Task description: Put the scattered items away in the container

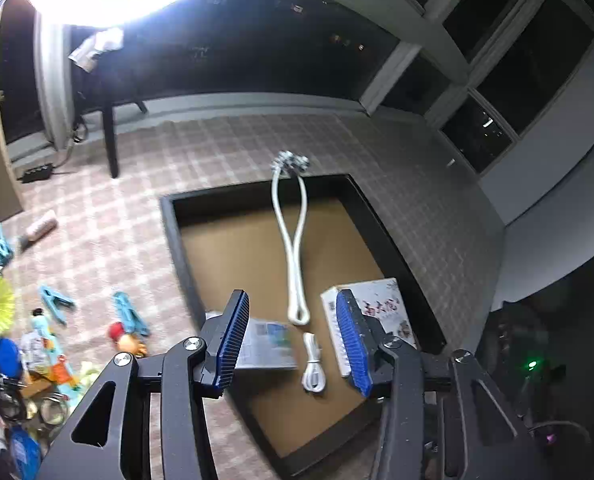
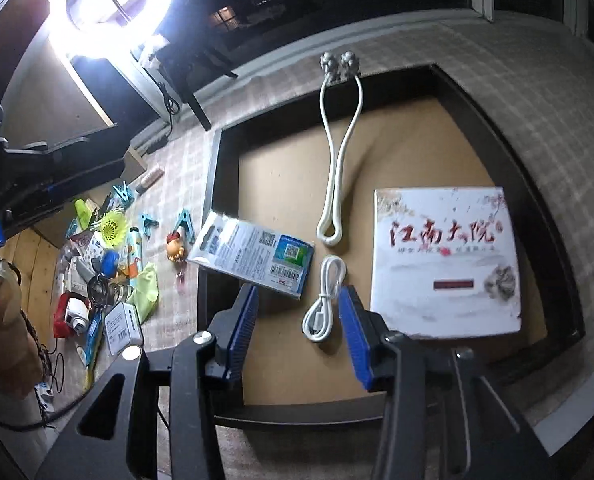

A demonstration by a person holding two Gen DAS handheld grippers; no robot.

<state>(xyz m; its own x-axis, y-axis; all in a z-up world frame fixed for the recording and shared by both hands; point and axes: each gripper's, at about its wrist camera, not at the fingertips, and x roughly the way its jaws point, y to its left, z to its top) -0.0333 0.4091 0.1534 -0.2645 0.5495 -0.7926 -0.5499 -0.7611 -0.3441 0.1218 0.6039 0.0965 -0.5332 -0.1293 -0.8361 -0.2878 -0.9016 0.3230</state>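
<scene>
Container (image 2: 477,104): shallow black-walled tray with a brown floor, set on a checked cloth (image 2: 529,80).

Contents of the tray:
- White box (image 2: 445,264) with red brush lettering, lying flat at the right side.
- White coiled cable (image 2: 323,300), on the tray floor just left of the box.
- White two-pronged massage roller (image 2: 339,148), its looped handle near the middle of the floor, its two silver heads resting over the far wall.
- Flat packet (image 2: 253,256) with a green label and barcode, tilted across the tray's left wall, partly inside and partly over the cloth.

Left hand-held gripper (image 1: 293,340): above the near part of the tray, blue pads apart, nothing between them; the cable and the roller's handle show in the gap below.

Right hand-held gripper (image 2: 301,332): above the tray's near edge, blue pads apart, nothing clamped; the cable lies beneath the gap.

Scattered items still outside, on the cloth to the left of the tray:
- Blue clothes pegs (image 2: 183,222), several.
- Small toy figure (image 2: 175,250) with a red top.
- Yellow-green shuttlecock (image 2: 115,228).
- Yellow-green cloth (image 2: 147,292).
- Small white box (image 2: 123,326).
- Red and white object (image 2: 71,314), kind unclear.
- Further small pieces in the heap, too jumbled to name.

Bright ring lamp (image 2: 113,8) overhead at the far left.
</scene>
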